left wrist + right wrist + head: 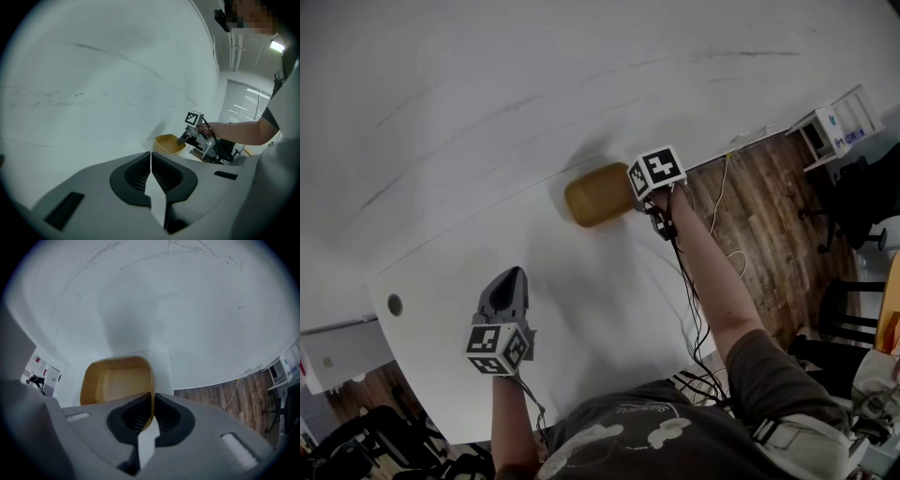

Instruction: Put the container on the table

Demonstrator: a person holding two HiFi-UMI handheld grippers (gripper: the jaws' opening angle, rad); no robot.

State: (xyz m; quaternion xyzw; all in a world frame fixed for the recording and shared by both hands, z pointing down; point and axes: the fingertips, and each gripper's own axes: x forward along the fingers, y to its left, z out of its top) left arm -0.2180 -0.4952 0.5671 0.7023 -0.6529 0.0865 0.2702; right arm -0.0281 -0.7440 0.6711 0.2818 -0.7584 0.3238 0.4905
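Right gripper (153, 401) steeply downward, jaws tight on container (117, 383) rim; left gripper (151, 159) jaws together, empty.

Mustard-yellow container (598, 194) in the right tool (152, 404), over a white surface (581, 281). Right tool and left tool (150, 161) are grey with black pads (136, 176), their cubes (657, 169) marked in black-and-white squares. Brown wood-grain floor (759, 244) beside the right tool.

All three views (head's from above) share the table (581, 309).
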